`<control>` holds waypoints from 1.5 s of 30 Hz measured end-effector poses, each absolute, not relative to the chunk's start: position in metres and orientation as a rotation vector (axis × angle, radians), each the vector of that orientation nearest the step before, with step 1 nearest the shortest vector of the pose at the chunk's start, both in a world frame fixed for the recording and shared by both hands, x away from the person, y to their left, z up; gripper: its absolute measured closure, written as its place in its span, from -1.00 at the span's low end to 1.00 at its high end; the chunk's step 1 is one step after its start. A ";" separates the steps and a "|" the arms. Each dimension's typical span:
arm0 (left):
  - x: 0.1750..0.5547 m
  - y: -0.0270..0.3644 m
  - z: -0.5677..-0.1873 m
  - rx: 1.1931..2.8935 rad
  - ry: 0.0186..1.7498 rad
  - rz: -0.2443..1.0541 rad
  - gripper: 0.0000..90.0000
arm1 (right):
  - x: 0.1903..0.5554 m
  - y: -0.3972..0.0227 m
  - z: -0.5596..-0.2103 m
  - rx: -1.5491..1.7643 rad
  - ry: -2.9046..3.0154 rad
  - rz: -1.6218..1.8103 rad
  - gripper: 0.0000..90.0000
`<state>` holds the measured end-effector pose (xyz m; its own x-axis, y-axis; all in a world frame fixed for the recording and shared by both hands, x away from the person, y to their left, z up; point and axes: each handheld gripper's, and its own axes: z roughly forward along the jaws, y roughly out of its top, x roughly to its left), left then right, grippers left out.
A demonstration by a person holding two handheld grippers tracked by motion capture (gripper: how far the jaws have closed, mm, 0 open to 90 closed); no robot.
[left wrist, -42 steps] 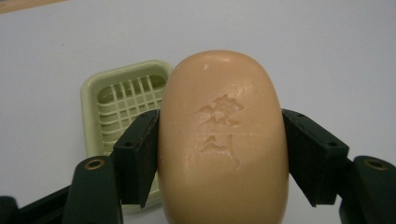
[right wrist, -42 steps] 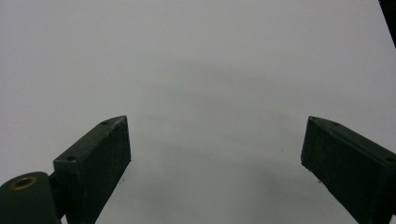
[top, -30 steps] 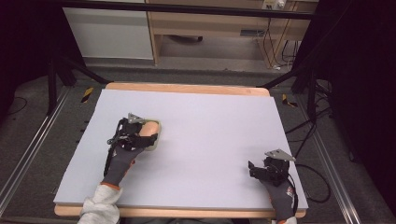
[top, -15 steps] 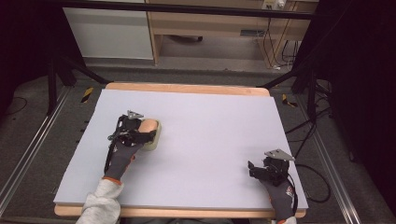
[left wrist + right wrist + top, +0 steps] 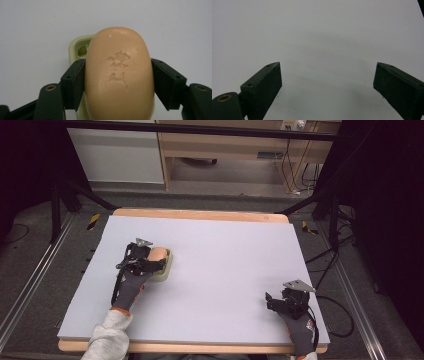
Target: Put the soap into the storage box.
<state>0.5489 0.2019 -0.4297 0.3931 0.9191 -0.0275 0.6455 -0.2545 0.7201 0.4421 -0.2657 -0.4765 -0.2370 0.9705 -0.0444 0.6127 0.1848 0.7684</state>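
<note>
Item: bar of soap (image 5: 119,75), peach-tan, oval, with a mark pressed into its upper face; position, left half of the surface (image 5: 225,250), over a pale green soap dish (image 5: 78,50), whose rim and one corner opening show just beyond the bar in the left gripper view. Whether the bar rests in the dish or is held slightly above it cannot be told from these angles. Holder: left hand-held gripper (image 5: 119,82), clamped on the soap, one black pad pressed against each long side of the bar; in the high view it sits at the left with the person's gloved left hand (image 5: 131,287) behind it and a pale sleeve (image 5: 107,340) entering from the bottom edge. Second tool: right hand-held gripper (image 5: 280,302), well apart from the soap, near the front right corner of the surface, jaws spread wide with nothing between them, the bare pale sheet visible between its pads (image 5: 263,86) in the right gripper view. Support: pale lilac-grey surface with a wooden edge (image 5: 200,214). Surroundings: dark floor with metal rails (image 5: 30,285) at either side; a wooden cabinet (image 5: 225,145) beyond the far edge.
</note>
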 end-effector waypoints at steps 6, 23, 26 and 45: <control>0.552 0.202 -0.434 2.012 1.343 0.538 -0.30 | 0.442 -0.266 -0.477 1.480 1.927 0.863 -0.81; 0.557 0.202 -0.445 2.031 1.358 0.530 -0.30 | 0.442 -0.266 -0.477 1.487 1.924 0.866 -0.81; 0.557 0.202 -0.446 2.036 1.359 0.531 -0.30 | 0.442 -0.266 -0.477 1.487 1.925 0.867 -0.82; 0.559 0.201 -0.450 2.023 1.362 0.518 -0.30 | 0.442 -0.267 -0.477 1.488 1.926 0.873 -0.82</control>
